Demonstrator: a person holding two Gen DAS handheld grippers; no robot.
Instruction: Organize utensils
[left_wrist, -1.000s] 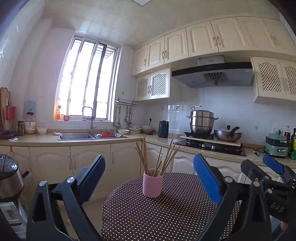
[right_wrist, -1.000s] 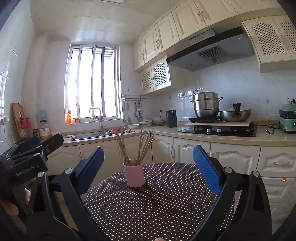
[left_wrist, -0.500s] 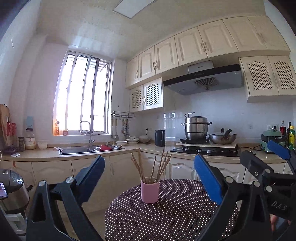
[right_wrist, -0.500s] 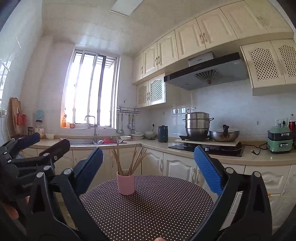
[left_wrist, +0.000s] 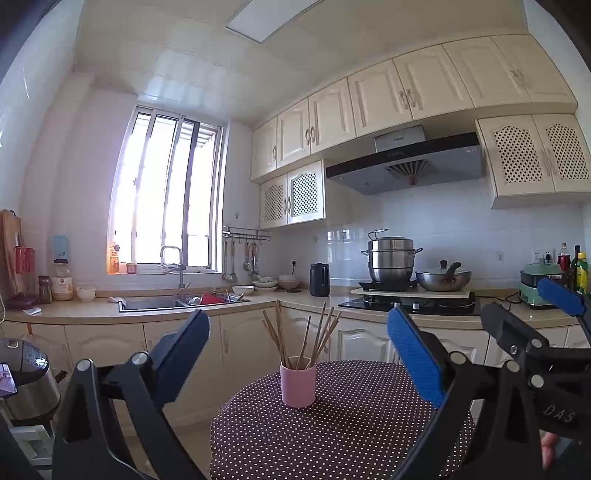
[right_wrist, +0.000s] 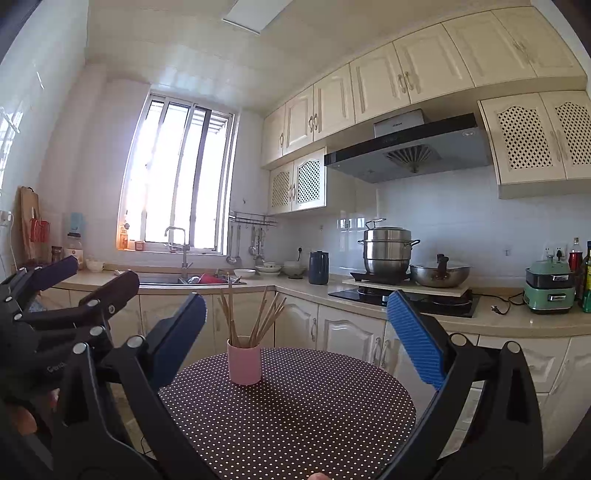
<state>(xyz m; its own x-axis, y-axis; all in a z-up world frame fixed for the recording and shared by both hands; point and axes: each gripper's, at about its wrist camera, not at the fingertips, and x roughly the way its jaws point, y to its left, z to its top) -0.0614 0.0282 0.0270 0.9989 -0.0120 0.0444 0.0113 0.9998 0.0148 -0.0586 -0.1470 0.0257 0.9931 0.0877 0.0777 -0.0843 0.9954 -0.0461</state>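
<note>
Ahead, pink cup (left_wrist: 297, 381) of upright, fanned chopsticks (left_wrist: 301, 338) on far side of dotted table (left_wrist: 332, 435), centred before left gripper (left_wrist: 295, 360), slightly left of right gripper (right_wrist: 295, 341); both agape, empty.

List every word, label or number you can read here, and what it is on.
"DAS": right tongs, seen from the left wrist.
"Gen…", cut off: left tongs, seen from the right wrist.
Range hood brand: too small.
Bottle and jar labels: blurred.
</note>
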